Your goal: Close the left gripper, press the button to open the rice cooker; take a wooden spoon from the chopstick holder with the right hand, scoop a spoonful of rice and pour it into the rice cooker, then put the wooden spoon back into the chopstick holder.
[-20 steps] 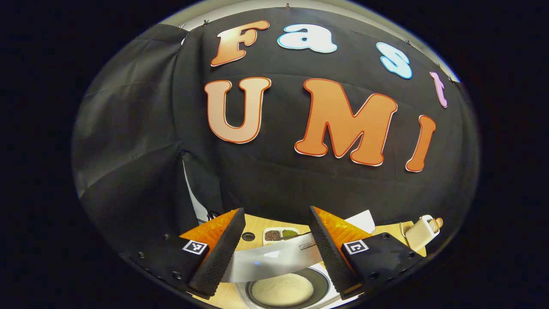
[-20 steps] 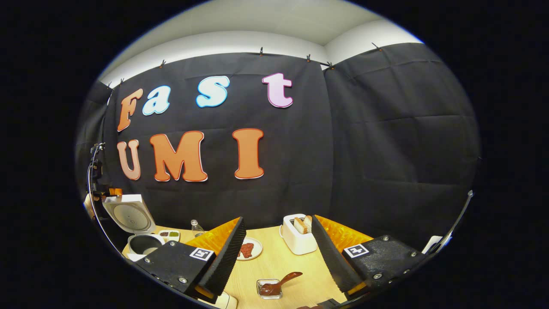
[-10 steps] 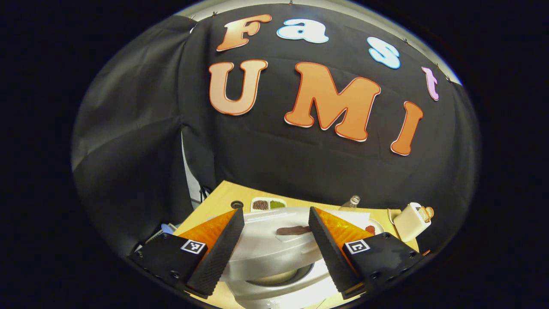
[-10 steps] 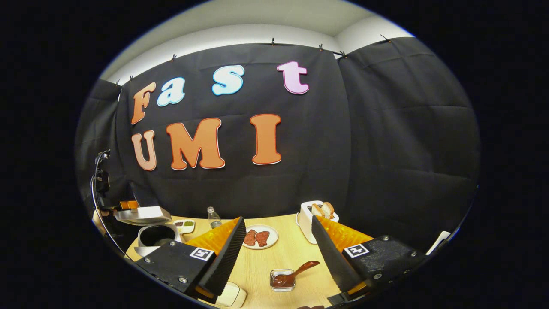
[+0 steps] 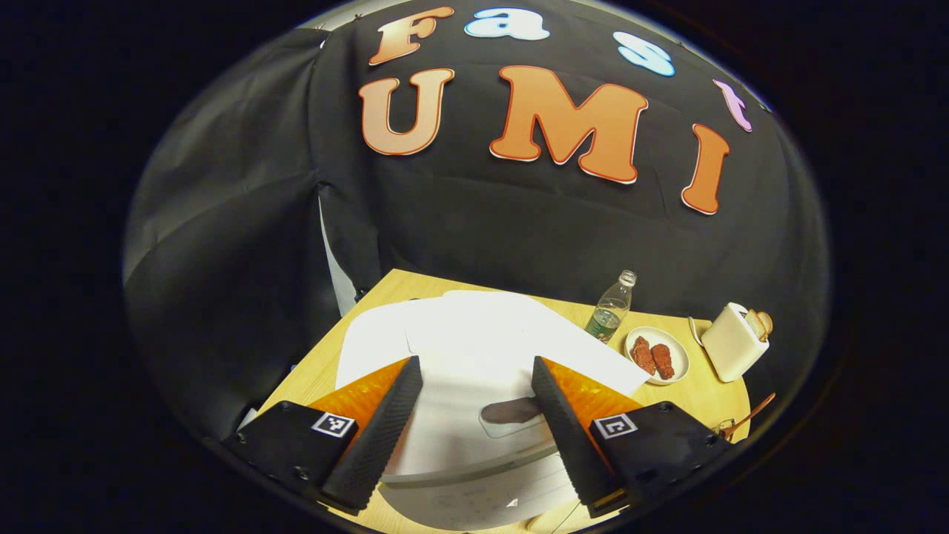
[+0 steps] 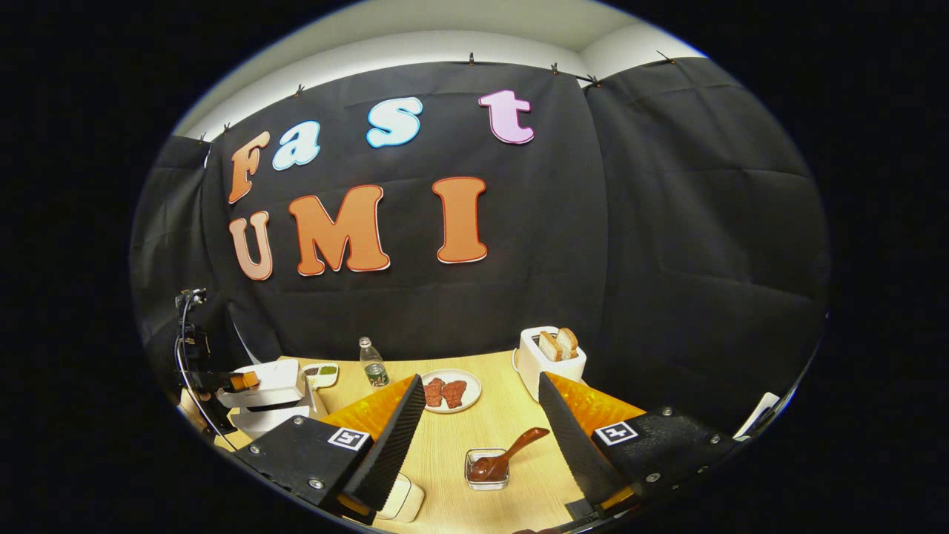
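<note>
Your rice cooker [image 5: 474, 348] sits at the left end of the wooden table [image 5: 385, 293], and in the left gripper view its white lid lies flat and shut right under your left gripper [image 5: 474, 423], whose jaws stand wide apart with the lid's dark recessed latch [image 5: 511, 410] showing between them; whether either finger touches the lid you cannot tell from here. The cooker's front edge is cut off at the bottom of that view, and the panel there is too faint to make out. The right gripper view gives you the cooker [image 6: 270, 389] from the side, small and far to the left, lid down, with your left gripper [image 6: 237, 381] resting at its top and a cable arching above it; the holding hand is too dark to make out. That view also shows a small divided dish [image 6: 320, 373] just behind the cooker, which the lid hides in the left gripper view. Your right gripper [image 6: 478, 445] hovers over the table with its jaws wide and nothing in them. Ahead of it stands a small glass dish [image 6: 487, 469] with the wooden spoon [image 6: 508, 454] lying in it, handle tilted up to the right; what fills the dish is hard to tell. Farther back are a bottle [image 6: 373, 363], a plate of reddish pieces [image 6: 448, 391] and a white toaster [image 6: 550, 360] with bread in it. A pale box [image 6: 400, 498] is partly hidden behind the right gripper's left finger.
</note>
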A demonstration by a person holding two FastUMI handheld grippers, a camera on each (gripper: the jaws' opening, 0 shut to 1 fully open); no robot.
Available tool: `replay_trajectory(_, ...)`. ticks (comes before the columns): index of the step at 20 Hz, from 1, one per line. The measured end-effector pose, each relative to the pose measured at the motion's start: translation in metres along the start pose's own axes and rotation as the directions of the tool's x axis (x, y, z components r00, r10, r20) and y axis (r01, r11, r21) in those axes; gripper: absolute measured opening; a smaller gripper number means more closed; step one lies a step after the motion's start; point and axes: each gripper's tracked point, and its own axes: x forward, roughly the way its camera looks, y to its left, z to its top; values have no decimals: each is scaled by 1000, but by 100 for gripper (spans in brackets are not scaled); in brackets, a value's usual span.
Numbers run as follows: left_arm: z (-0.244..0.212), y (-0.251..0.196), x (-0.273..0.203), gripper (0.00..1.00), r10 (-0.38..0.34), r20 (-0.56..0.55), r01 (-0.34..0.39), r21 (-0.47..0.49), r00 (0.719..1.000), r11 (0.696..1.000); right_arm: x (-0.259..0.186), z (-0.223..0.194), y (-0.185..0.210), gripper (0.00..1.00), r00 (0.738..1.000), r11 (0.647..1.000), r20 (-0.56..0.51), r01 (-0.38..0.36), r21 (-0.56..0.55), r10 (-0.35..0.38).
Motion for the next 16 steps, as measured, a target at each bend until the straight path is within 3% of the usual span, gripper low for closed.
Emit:
replay_trajectory(5, -32, -3, 7, 100, 20, -64, -18, 31, 998, 999, 3, -13, -3, 95, 999, 1000, -37, -1, 1, 1)
replay_trajectory(8, -38, -4, 10, 100, 45, -57, -40, 74, 997, 996, 6, -14, -2, 95, 999, 1000, -39, -3, 2, 3)
replay_trajectory(16, -34, -4, 11, 100, 28, -29, -25, 115, 999, 993, 2, -12, 4, 95, 999, 1000, -39, -29, 5, 29)
